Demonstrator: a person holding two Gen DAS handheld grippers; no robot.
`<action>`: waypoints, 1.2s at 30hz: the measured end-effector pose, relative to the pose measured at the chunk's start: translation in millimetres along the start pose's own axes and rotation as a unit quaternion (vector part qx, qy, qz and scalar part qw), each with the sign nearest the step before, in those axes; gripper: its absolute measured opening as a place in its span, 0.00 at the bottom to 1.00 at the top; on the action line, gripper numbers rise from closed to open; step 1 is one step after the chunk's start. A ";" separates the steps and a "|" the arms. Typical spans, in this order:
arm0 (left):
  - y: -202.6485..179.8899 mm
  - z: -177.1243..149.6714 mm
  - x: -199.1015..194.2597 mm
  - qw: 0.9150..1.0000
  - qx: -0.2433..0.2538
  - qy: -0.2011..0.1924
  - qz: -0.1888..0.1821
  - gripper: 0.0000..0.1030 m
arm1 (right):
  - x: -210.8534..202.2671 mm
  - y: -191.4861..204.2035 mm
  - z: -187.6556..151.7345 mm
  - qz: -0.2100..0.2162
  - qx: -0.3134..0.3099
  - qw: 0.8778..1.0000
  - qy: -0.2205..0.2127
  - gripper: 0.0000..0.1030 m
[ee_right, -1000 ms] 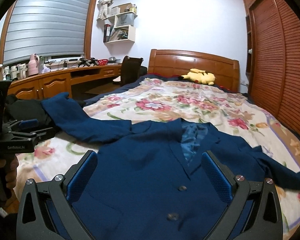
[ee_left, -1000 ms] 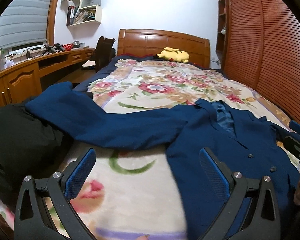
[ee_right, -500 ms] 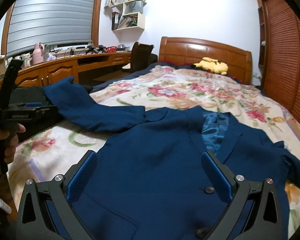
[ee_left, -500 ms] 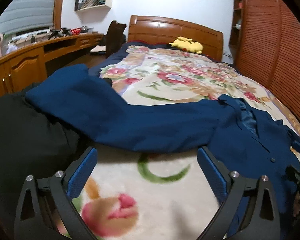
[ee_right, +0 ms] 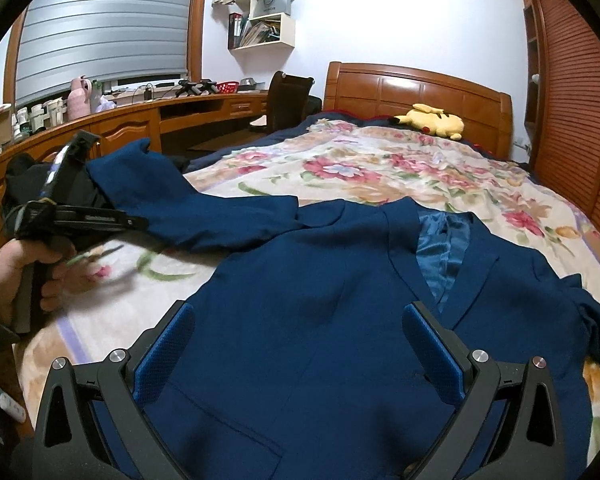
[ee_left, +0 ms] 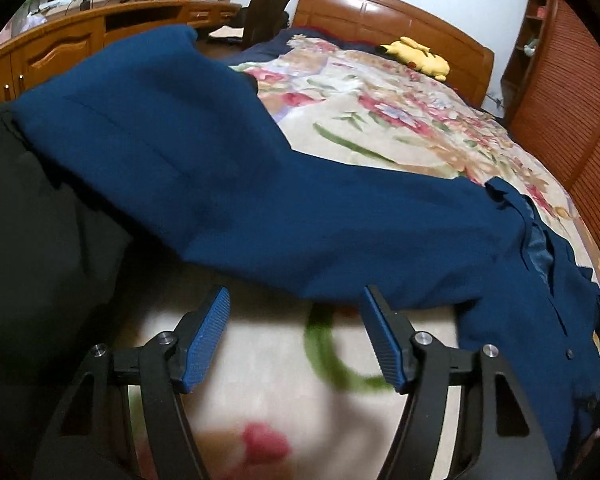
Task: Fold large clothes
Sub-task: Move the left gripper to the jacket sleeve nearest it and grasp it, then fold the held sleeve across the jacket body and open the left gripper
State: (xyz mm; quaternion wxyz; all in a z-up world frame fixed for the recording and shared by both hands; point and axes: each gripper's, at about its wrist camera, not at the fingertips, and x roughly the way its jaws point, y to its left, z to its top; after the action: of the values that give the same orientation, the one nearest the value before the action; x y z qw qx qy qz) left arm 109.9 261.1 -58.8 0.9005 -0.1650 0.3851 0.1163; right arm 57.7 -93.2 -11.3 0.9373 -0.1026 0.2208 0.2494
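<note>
A navy-blue buttoned fabric jacket (ee_right: 340,312) lies on the floral bedspread (ee_right: 380,168). The left claw (ee_left: 296,320) is closing, empty, just short of the sleeve (ee_left: 220,168). The right claw (ee_right: 300,340) hangs released above the jacket.

Navy blue blazer (ee_right: 320,320) lies front-up and spread flat on a floral bedspread (ee_right: 380,168), near end of the bed, collar toward the far headboard. Lapels open, showing shiny blue lining (ee_right: 436,252). Dark buttons (ee_left: 569,354) down the front. Left sleeve (ee_left: 220,184) stretches out to the left, its cuff resting on a black garment (ee_left: 40,260). Right sleeve trails off right.
</note>
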 end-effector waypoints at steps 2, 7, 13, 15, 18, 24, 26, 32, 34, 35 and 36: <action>0.0 4.9 1.4 1.000 -0.004 -0.004 0.004 0.65 | -1.0 0.6 -0.2 0.003 0.002 1.000 0.000 1.00; -4.2 16.3 10.2 0.999 0.010 0.000 0.039 0.32 | -3.5 -0.2 0.4 0.008 0.005 1.000 -0.001 1.00; -7.1 18.8 8.7 0.999 0.024 -0.004 0.044 0.03 | -8.4 -3.1 1.1 0.012 0.006 1.000 -0.005 1.00; -16.7 20.1 -3.0 0.998 0.041 -0.020 0.039 0.03 | -12.7 -5.1 1.1 0.011 0.006 1.000 -0.008 1.00; -36.7 27.3 -17.9 0.997 0.064 -0.039 0.030 0.03 | -17.3 -13.4 2.6 0.002 0.009 1.000 -0.011 1.00; -98.1 34.0 -57.3 0.989 0.127 -0.072 -0.006 0.03 | -27.9 -36.8 2.9 -0.008 0.040 0.999 -0.019 1.00; -116.1 32.1 -66.3 0.986 0.144 -0.076 -0.019 0.03 | -31.5 -41.5 1.3 -0.013 0.044 0.999 -0.021 1.00; -164.2 13.1 -89.1 0.978 0.191 -0.073 -0.050 0.03 | -40.5 -44.3 -5.6 -0.028 0.046 0.998 -0.017 1.00; -168.1 5.1 -93.6 0.978 0.193 -0.067 -0.052 0.03 | -42.7 -41.9 -7.8 -0.031 0.044 0.998 -0.014 1.00; -168.8 0.0 -96.2 0.977 0.194 -0.061 -0.062 0.04 | -43.1 -39.8 -7.0 -0.032 0.042 0.999 -0.012 1.00; -168.6 -5.3 -97.7 0.977 0.196 -0.054 -0.070 0.07 | -45.3 -37.3 -7.4 -0.033 0.041 0.999 -0.011 1.00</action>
State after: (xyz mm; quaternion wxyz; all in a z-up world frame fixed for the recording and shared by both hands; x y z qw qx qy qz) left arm 97.1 96.1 44.3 0.9407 -0.0051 0.3388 -0.0161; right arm 39.0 -146.4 6.3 0.9508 -0.0686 0.2168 0.2103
